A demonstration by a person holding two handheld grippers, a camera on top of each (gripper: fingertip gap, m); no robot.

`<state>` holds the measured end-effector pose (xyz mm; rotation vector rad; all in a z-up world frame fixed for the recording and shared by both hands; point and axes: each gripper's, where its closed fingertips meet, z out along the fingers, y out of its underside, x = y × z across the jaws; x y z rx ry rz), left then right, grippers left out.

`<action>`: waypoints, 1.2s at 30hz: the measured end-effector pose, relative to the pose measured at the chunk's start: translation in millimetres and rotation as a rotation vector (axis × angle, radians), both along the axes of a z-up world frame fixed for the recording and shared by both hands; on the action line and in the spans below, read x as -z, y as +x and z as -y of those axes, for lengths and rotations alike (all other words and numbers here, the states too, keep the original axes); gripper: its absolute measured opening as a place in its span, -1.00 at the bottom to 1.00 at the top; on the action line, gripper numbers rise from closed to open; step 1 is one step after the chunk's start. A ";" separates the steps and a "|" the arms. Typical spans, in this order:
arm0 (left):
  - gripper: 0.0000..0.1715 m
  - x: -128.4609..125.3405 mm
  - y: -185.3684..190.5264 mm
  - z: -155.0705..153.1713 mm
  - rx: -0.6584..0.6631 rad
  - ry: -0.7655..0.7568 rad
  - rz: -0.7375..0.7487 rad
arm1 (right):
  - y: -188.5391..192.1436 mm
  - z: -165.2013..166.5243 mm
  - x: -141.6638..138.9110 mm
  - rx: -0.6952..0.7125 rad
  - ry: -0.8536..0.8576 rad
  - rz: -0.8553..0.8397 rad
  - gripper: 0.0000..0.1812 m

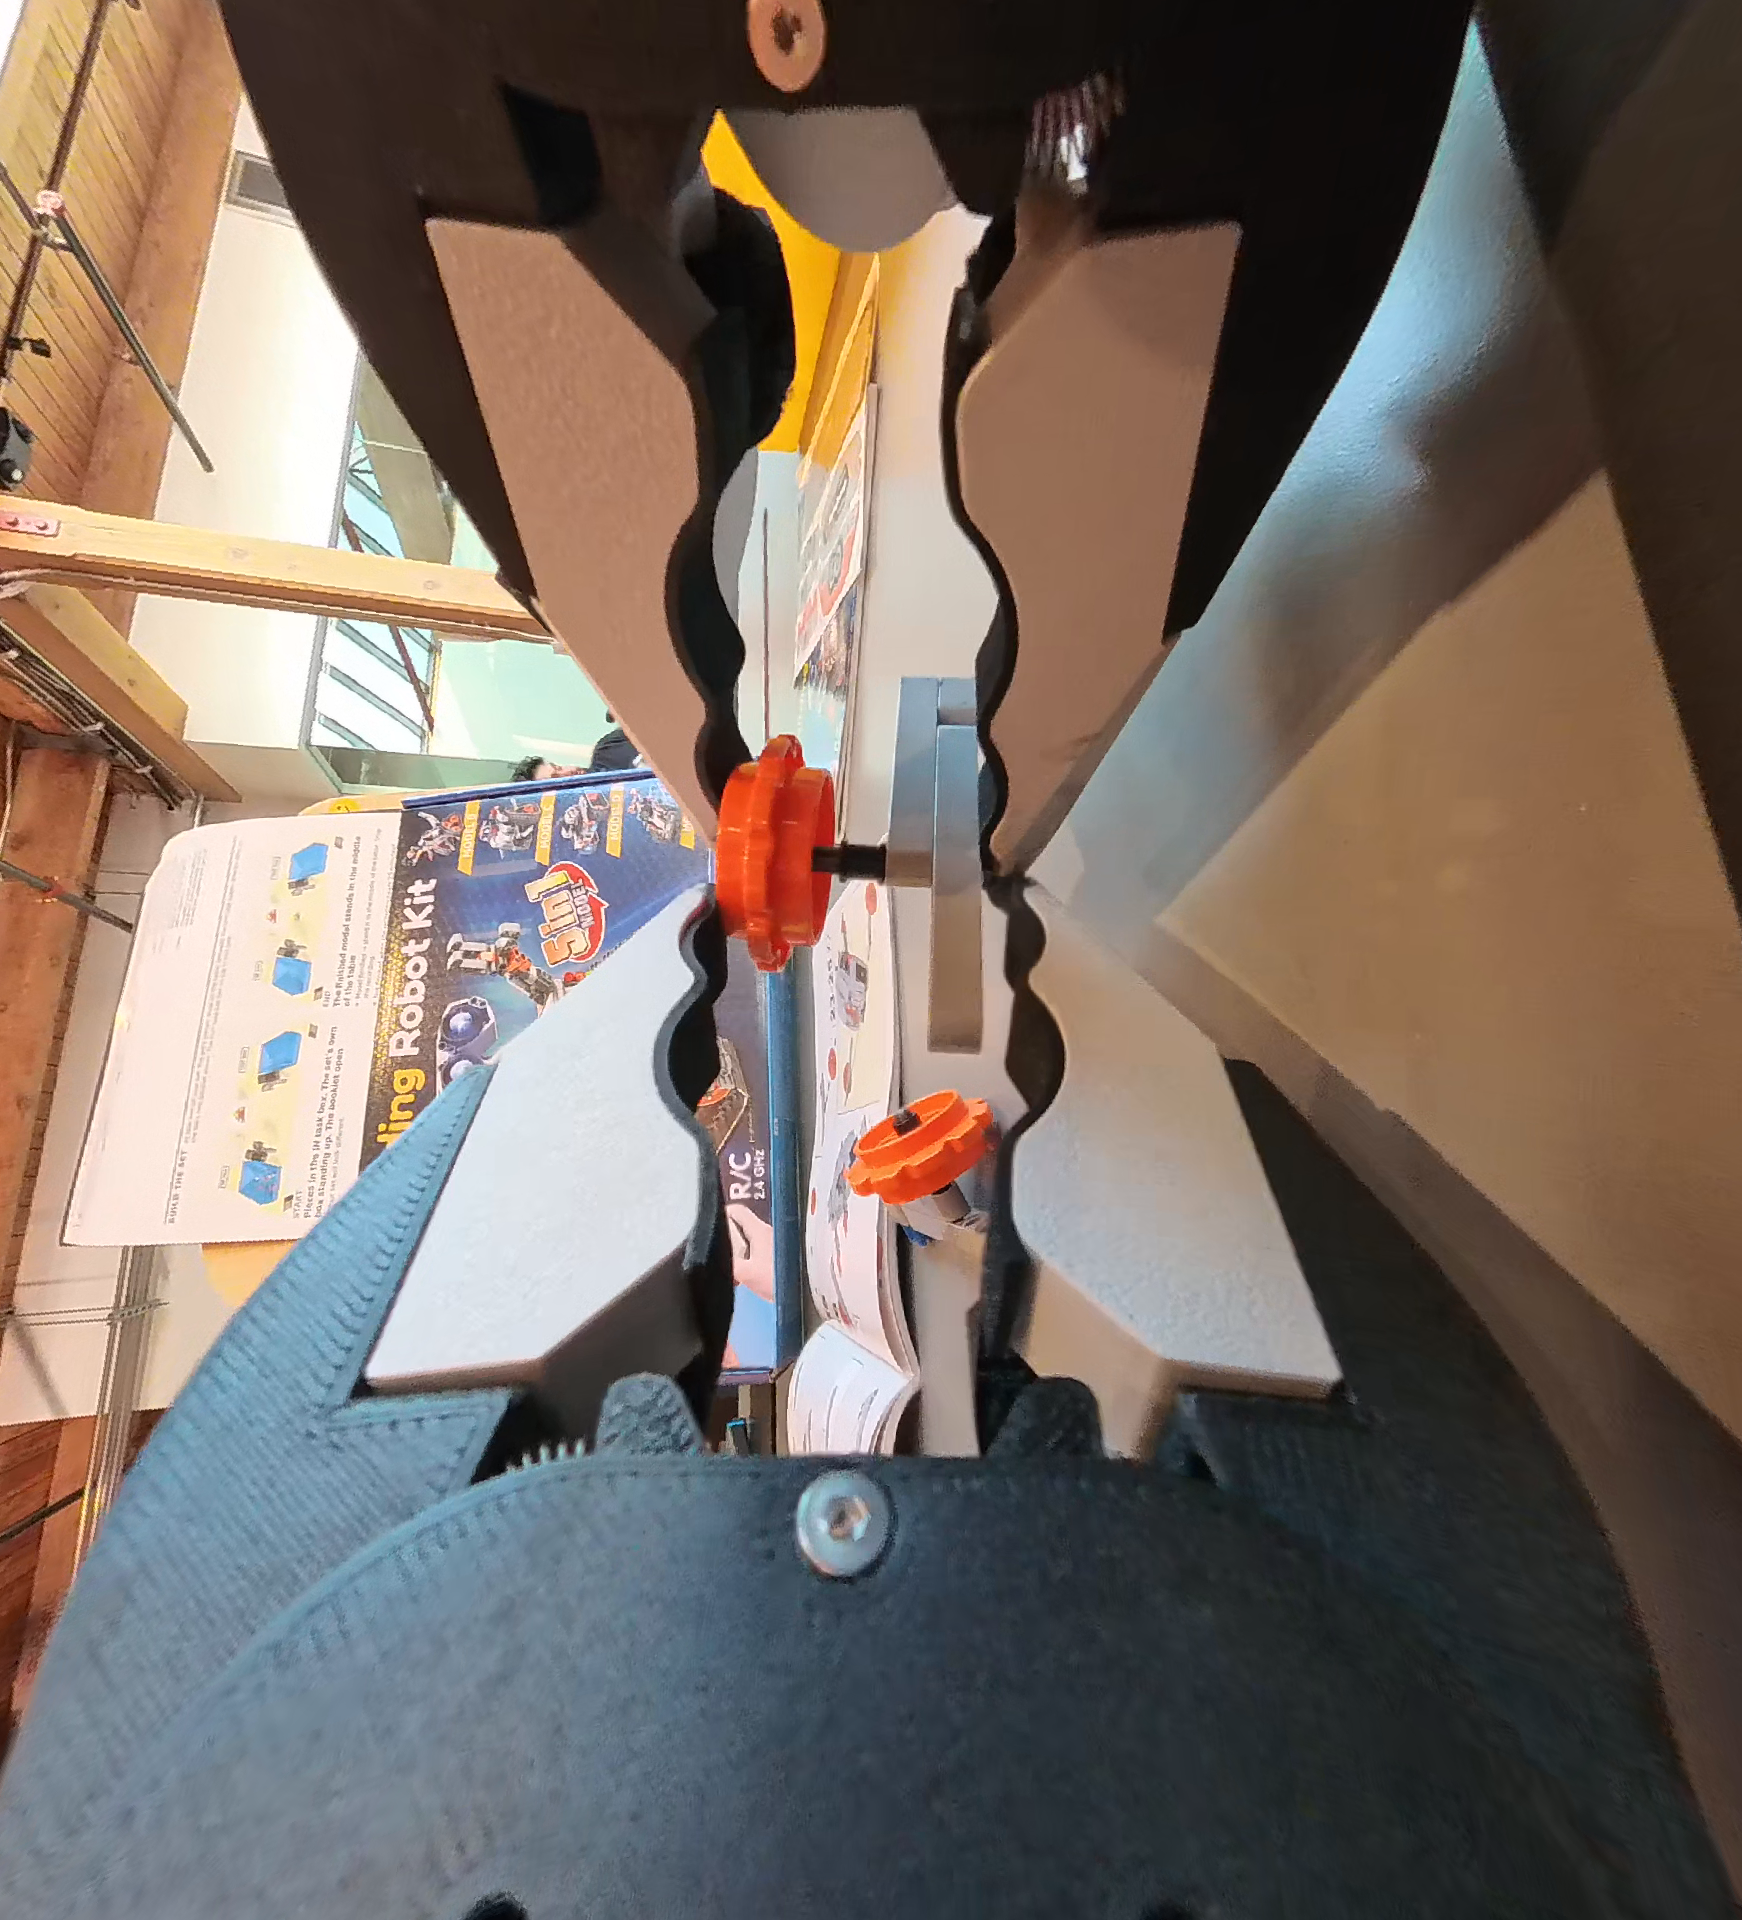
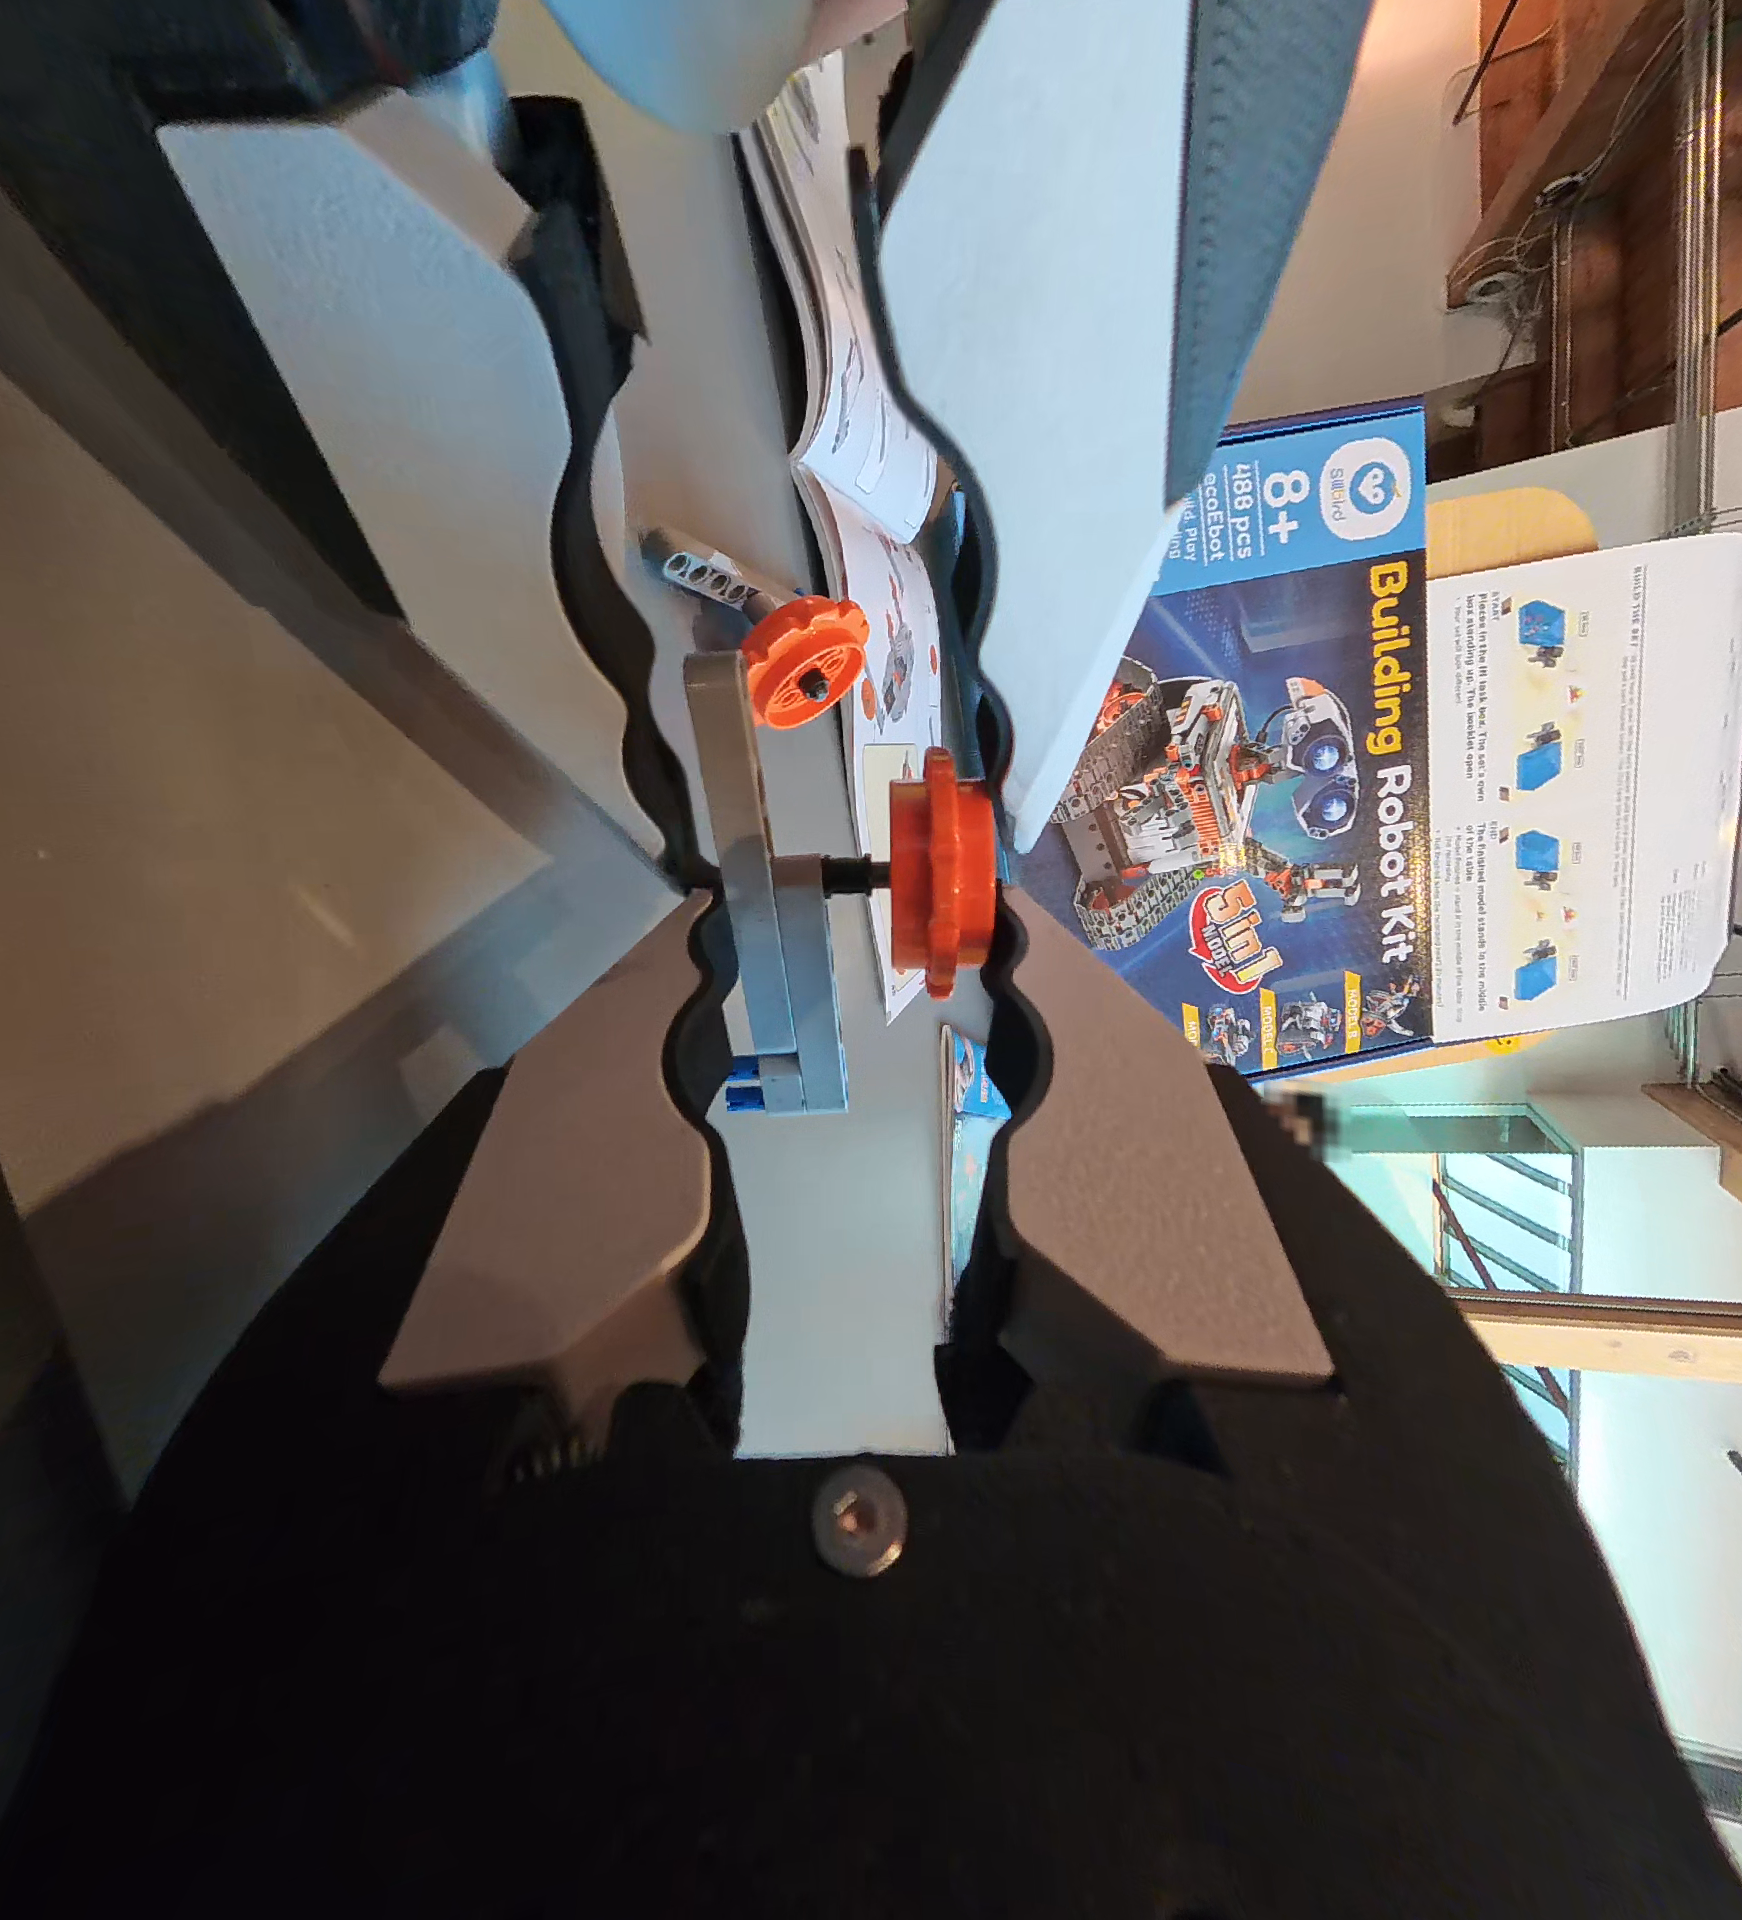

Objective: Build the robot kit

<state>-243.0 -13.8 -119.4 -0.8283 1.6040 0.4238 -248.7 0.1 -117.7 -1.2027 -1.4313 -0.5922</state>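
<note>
Left gripper (image 1: 851, 883) and right gripper (image 2: 846, 878) meet tip to tip, fingers nearly closed, both clamping orange wheel (image 1: 775, 852)–grey beam (image 1: 934, 847) assembly; axle (image 1: 851, 857) spans fingers crosswise.

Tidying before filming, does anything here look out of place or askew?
Only a little: a second orange wheel on its grey beam lies tipped beside the open booklet, while the left gripper and right gripper clamp the axled wheel.
</note>
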 end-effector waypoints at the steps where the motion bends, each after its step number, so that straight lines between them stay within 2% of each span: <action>1: -0.38 0.6 0.4 -0.1 0.001 -0.002 0.000 | 0.2 -0.2 0.6 0.000 -0.001 0.004 -0.49; 12: -0.35 7.5 1.7 -1.0 0.016 -0.024 -0.013 | -2.4 2.0 3.2 -0.022 0.017 0.041 -0.49; 24: -0.46 5.2 0.4 -3.2 0.003 0.006 -0.017 | -2.1 0.2 4.0 -0.023 0.044 0.061 -0.46; 32: -0.46 3.4 -0.4 -2.6 0.002 -0.012 -0.005 | -2.4 1.4 2.5 -0.009 0.026 0.032 -0.47; 36: -0.45 -0.2 -1.1 -2.7 0.000 0.039 -0.007 | -1.2 0.4 3.1 0.007 -0.034 -0.021 -0.49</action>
